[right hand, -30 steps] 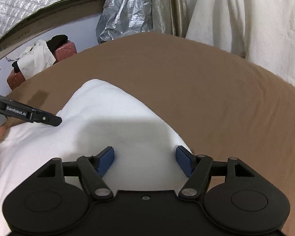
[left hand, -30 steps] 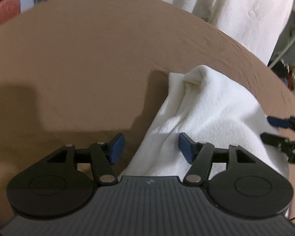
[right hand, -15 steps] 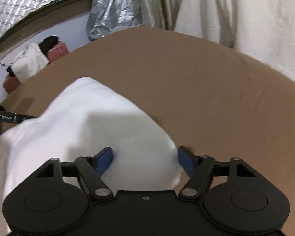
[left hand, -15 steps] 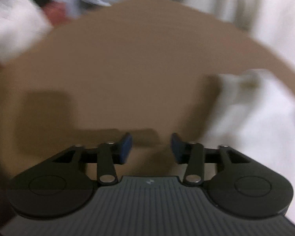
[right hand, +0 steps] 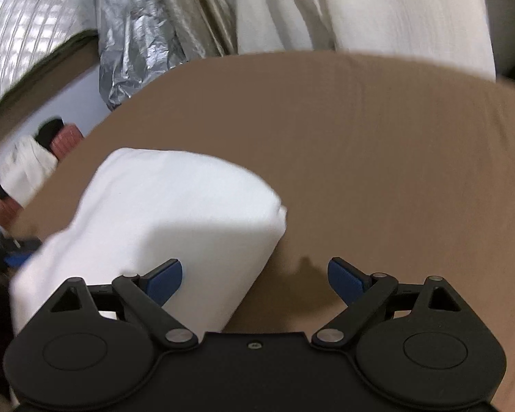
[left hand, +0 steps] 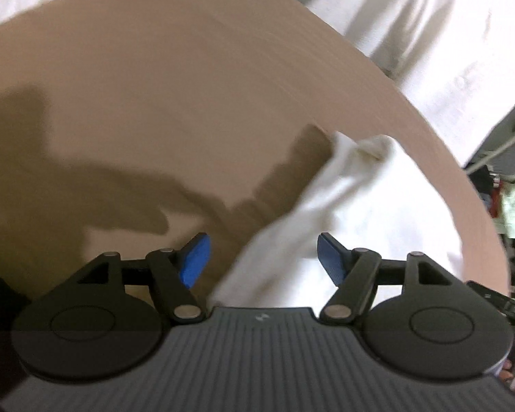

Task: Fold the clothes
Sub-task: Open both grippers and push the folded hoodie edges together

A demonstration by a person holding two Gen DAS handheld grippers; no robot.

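A soft white fleece garment [right hand: 161,213], thick and folded into a rounded, blocky bundle, lies on a smooth brown cloth-covered bench [right hand: 377,144]. The left tool [left hand: 261,257], a black hinged two-finger device with blue rubber pads [left hand: 195,257], has just been opening its jaws; they stand apart with the near edge of the white garment [left hand: 360,213] lying between them but pressed by neither pad. The fabric spreads ahead and to the right of this tool, ending in a crumpled, cream-tinged corner, and dark shadows fall on the bench to its left. The right tool [right hand: 254,279], of the same black build with blue pads [right hand: 164,279], has also just been opening its jaws and they now stand wide; the folded garment sits ahead and to the left, its corner reaching in beside the left pad, while bare brown bench shows in the rest of the gap. It grips nothing. Behind the bench hang pale cream draped cloth [right hand: 360,7] and a crinkled silver foil sheet [right hand: 137,41].
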